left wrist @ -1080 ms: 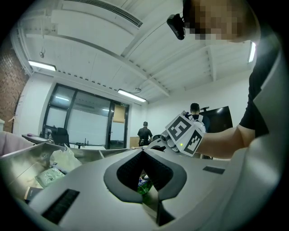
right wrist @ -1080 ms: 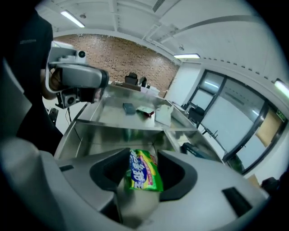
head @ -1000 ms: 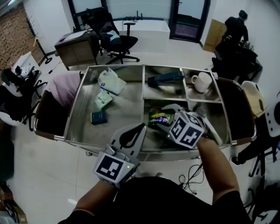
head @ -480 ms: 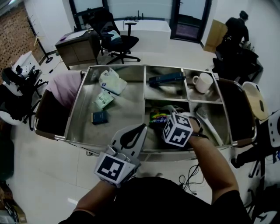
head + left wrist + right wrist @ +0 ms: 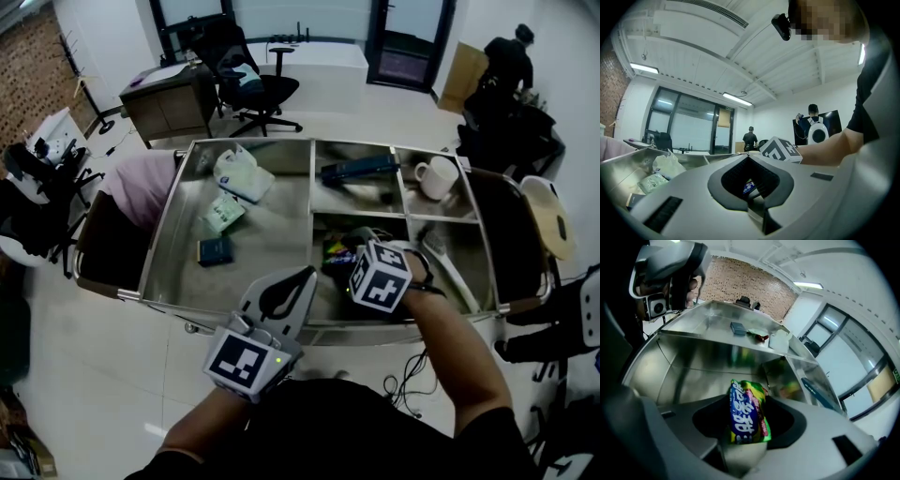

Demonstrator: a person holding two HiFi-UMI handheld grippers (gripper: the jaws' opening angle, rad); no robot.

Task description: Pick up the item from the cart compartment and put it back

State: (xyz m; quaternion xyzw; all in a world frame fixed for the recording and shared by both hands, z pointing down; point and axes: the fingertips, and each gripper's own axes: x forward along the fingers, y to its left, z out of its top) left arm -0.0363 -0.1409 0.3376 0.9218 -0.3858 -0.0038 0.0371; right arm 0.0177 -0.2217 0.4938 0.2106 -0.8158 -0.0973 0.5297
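My right hand-held gripper (image 5: 743,446), jaws just closing, pinches the green snack packet (image 5: 749,416) edge-on inside the cart's near middle compartment (image 5: 693,364). My left hand-held gripper (image 5: 300,279) waits shut and empty. Best practice: confirm a firm, centred pinch, then lift straight up, clear of the steel walls.
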